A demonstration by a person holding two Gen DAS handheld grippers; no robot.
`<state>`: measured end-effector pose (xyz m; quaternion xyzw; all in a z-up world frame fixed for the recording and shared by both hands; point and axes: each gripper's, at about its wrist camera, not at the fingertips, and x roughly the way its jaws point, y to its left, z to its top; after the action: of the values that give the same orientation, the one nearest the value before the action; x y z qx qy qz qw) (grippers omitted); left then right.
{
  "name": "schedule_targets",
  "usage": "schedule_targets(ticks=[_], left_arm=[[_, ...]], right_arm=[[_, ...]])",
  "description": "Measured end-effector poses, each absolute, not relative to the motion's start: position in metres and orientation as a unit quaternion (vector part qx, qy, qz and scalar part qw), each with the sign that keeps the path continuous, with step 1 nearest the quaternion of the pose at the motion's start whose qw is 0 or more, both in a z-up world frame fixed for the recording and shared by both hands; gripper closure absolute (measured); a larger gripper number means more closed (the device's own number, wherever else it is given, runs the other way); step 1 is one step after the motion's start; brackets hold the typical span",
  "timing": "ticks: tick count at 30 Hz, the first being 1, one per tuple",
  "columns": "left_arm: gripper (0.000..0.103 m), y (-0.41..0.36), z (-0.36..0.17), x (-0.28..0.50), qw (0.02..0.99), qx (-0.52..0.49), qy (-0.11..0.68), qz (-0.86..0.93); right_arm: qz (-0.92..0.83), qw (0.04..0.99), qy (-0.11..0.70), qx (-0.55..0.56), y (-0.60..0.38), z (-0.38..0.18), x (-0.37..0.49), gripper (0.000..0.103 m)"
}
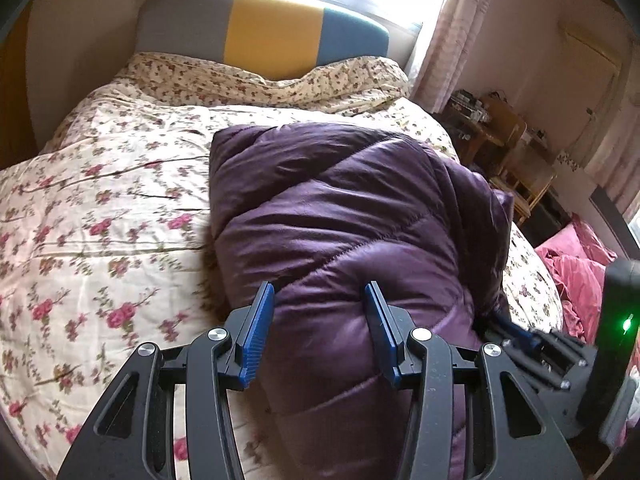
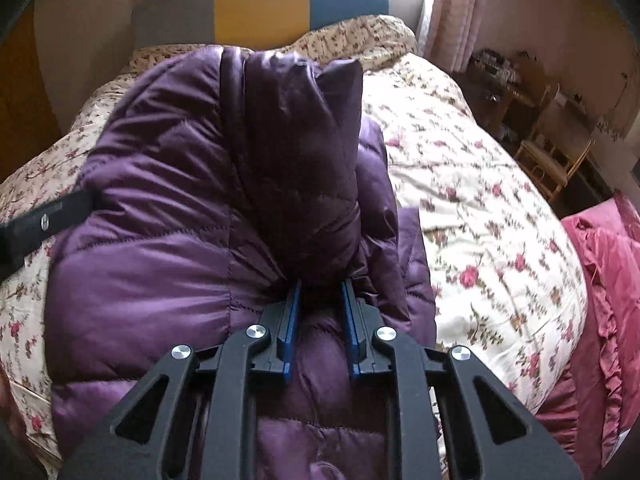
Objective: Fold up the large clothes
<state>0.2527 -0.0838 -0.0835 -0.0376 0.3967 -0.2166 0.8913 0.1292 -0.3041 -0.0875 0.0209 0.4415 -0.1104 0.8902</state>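
A purple quilted down jacket (image 1: 328,208) lies bunched on the floral duvet (image 1: 100,220) of a bed. My left gripper (image 1: 320,308) hovers over its near end, open, with both blue pad faces bare and the puffy cloth below them. In the right wrist view the right gripper (image 2: 322,292) is shut on a bunched part of the jacket (image 2: 160,240), and a darker fold (image 2: 304,160) stands up just beyond its tips. From the left wrist view the right gripper (image 1: 508,328) shows blurred at the jacket's right edge. A black part of the left gripper (image 2: 44,216) lies at the jacket's left edge.
A grey, yellow and blue headboard (image 1: 272,36) stands at the far end under a bright window. Pink bedding (image 1: 576,272) is heaped off the bed's right side. Wooden chairs (image 2: 552,160) and cluttered furniture fill the right of the room.
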Motion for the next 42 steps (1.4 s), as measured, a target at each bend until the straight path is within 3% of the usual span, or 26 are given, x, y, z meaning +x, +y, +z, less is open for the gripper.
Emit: schedule_targets(ticks=[9, 18, 24, 42], left_arm=[[0.056, -0.120, -0.101, 0.258, 0.893, 0.003, 0.392, -0.222], [0.056, -0.119, -0.102, 0.261, 0.894, 0.005, 0.391, -0.218], [0.056, -0.118, -0.101, 0.261, 0.894, 0.005, 0.391, -0.219], [0.056, -0.117, -0.097, 0.260, 0.893, 0.005, 0.392, -0.222]], right_arm=[[-0.110, 0.896, 0.428, 0.047, -0.318, -0.113, 0.122, 0.087], [-0.117, 0.897, 0.424, 0.037, -0.316, -0.088, 0.124, 0.085], [-0.120, 0.909, 0.398, 0.036, -0.309, -0.064, 0.122, 0.073], [-0.139, 0.913, 0.381, 0.037, -0.303, -0.053, 0.169, 0.071]])
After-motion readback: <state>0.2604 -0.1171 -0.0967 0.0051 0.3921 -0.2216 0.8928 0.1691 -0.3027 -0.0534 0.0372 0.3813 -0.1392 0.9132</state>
